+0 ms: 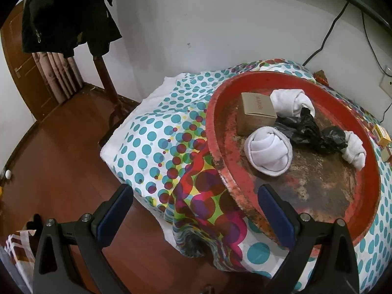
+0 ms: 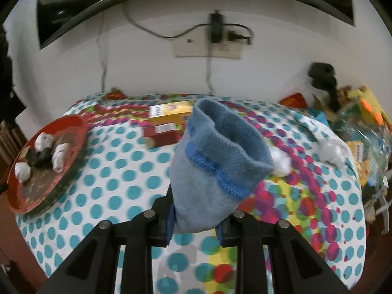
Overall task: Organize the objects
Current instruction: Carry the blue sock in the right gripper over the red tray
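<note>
Socks are the objects being sorted: three rolled white sock bundles (image 1: 268,153) already lie in the red tray (image 1: 220,132) at the left end of the table, beside a small cardboard box (image 1: 257,114) and a crumpled black plastic bag (image 1: 308,129), while a blue rolled sock (image 2: 218,161) is pinched between the pads of the right gripper (image 2: 196,223) and held clear above the cloth. The left gripper (image 1: 193,210) stands spread and empty over the near rim of the tray. Risk, as a judgement: the grip takes only the lower end of the blue sock, so the soft roll could slip or unfold in transit; a release made short of the tray would drop it on the rim or the cloth, and the open left fingers hovering at the rim could nudge the tray, which already overhangs the table corner. Two more white bundles (image 2: 281,164) remain loose on the cloth to the right, so the sorting appears unfinished. The surface is a table under a polka-dot cloth (image 2: 110,171), wrinkled at the corner, carrying yellow and red cartons (image 2: 169,115) at the back and a heap of clutter at the far right. The room has a wooden floor, a brown door, a chair draped with dark clothing, white walls, a wall socket with cables, and a dark screen above.
</note>
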{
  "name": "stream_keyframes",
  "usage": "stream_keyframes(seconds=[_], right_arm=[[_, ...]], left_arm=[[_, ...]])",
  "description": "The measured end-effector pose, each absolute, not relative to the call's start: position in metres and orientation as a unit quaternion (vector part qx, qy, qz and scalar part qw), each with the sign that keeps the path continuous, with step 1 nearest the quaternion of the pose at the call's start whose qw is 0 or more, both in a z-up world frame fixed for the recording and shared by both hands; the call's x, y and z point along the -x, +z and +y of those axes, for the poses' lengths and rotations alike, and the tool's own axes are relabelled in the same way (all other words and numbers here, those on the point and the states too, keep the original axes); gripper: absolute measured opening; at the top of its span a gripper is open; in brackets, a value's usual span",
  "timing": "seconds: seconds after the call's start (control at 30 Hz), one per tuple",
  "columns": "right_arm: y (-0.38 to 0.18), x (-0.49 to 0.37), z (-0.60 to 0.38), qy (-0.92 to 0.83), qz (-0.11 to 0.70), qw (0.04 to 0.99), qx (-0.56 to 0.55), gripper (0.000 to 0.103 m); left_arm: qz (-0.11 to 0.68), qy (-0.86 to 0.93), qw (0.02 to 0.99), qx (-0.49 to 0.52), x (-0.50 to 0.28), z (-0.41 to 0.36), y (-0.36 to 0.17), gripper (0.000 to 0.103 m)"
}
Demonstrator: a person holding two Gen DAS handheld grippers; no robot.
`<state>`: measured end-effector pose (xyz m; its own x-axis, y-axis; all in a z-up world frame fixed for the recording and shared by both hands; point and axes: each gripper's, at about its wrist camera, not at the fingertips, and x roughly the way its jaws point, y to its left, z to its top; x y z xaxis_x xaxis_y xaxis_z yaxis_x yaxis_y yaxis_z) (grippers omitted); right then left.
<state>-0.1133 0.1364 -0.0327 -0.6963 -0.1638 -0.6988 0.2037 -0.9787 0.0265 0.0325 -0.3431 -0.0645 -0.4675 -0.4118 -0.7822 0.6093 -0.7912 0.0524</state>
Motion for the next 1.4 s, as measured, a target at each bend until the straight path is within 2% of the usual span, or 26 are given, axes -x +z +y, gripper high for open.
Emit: stream_keyframes(seconds=[0.5,0.83,1.4], right_arm=[[-0.018,0.103,0.002,-0.898,0.054,0.226,-0.373,0.026],[-0.034,0.097,-0.089,-0.87,0.101,0.285,-0.389,0.026],[-0.068,0.112,-0.153,-0.845,0.156,0.287,-0.422,0.026]], left_arm=[[0.145,-0.847,0.304,-0.411,-0.039,-0.357,-0.064,0.102],[0.152,-0.85,0.31,-0.398,-0.044,-0.362,-0.057,0.102],[0.167,-0.842,0.327,-0.394,-0.049,-0.373,-0.059,0.102]])
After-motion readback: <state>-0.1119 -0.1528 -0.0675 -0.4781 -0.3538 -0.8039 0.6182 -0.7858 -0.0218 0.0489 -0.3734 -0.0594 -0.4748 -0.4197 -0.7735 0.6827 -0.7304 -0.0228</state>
